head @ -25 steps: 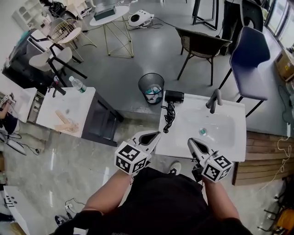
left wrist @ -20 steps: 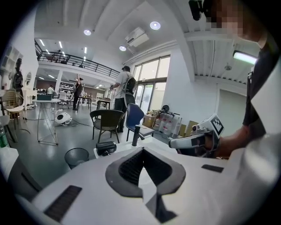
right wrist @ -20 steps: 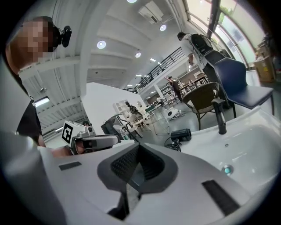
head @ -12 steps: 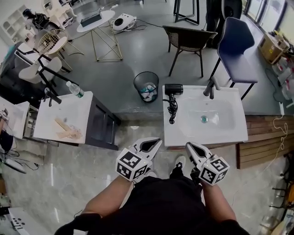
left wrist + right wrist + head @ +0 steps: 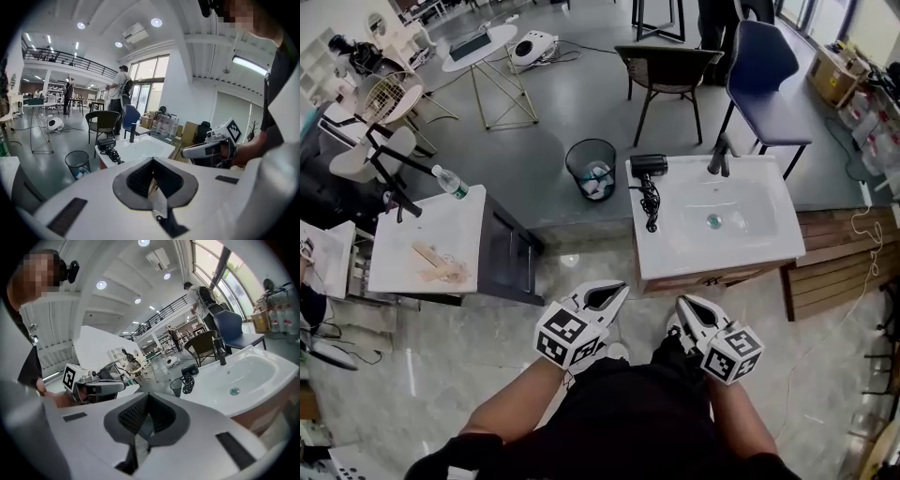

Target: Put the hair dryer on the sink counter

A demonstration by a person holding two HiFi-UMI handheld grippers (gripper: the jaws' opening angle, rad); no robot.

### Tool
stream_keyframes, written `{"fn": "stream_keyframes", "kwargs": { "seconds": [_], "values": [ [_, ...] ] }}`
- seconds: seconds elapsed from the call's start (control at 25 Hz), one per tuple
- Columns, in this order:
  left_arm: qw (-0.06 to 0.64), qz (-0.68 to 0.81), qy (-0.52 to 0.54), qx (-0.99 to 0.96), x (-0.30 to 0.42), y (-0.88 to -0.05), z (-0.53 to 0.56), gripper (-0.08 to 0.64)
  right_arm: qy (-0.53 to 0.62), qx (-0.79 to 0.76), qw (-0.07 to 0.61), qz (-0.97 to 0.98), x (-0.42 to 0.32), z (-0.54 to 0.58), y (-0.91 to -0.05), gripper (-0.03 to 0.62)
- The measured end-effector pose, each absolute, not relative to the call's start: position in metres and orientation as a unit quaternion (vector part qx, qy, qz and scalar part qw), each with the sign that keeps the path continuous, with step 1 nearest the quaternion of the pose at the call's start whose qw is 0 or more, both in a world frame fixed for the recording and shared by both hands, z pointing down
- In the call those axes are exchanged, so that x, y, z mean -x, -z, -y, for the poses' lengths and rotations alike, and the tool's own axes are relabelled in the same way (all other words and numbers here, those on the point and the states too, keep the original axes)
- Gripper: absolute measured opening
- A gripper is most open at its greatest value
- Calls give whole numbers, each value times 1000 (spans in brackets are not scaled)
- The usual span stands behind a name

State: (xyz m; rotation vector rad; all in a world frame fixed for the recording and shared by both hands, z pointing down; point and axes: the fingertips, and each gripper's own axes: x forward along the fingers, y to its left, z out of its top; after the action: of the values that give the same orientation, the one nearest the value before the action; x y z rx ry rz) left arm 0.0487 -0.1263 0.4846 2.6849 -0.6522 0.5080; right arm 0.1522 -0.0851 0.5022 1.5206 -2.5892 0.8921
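The black hair dryer [image 5: 649, 166] lies on the back left corner of the white sink counter [image 5: 675, 248], its coiled cord [image 5: 651, 202] trailing forward beside the basin. Neither gripper touches it. My left gripper [image 5: 611, 292] and right gripper [image 5: 686, 307] hang close to my body, well short of the counter's front edge, both shut with nothing between the jaws. The left gripper view shows the dryer [image 5: 106, 143] on the counter [image 5: 145, 149] far ahead. In the right gripper view the dryer [image 5: 190, 369] sits left of the basin [image 5: 239, 376].
A black faucet [image 5: 719, 157] stands behind the basin. A mesh waste bin [image 5: 590, 169] sits left of the counter. Further left is a white cabinet top [image 5: 412, 234] with a bottle [image 5: 448, 181] and wooden pieces [image 5: 436, 262]. Chairs [image 5: 666, 66] stand behind; wooden planks [image 5: 834, 253] lie to the right.
The sink counter has slid up and away in the head view: I have backed off from it. Both grippers stay shut near my body. The hair dryer has not moved.
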Motion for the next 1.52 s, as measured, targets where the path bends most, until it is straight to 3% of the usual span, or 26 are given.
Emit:
{"fn": "stream_keyframes", "kwargs": {
  "seconds": [0.52,1.0,1.52],
  "values": [
    [175,274,-159,-932,-74,-475,114,0,-326,-417,-2,848,-171,80,-492,3],
    [186,297,-156,-924,-108,-482,100,0,-242,-420,89,870,-203,75,-497,3],
    [179,292,-165,-925,-112,-480,104,0,-266,-417,64,867,-203,80,-499,2]
  ]
}}
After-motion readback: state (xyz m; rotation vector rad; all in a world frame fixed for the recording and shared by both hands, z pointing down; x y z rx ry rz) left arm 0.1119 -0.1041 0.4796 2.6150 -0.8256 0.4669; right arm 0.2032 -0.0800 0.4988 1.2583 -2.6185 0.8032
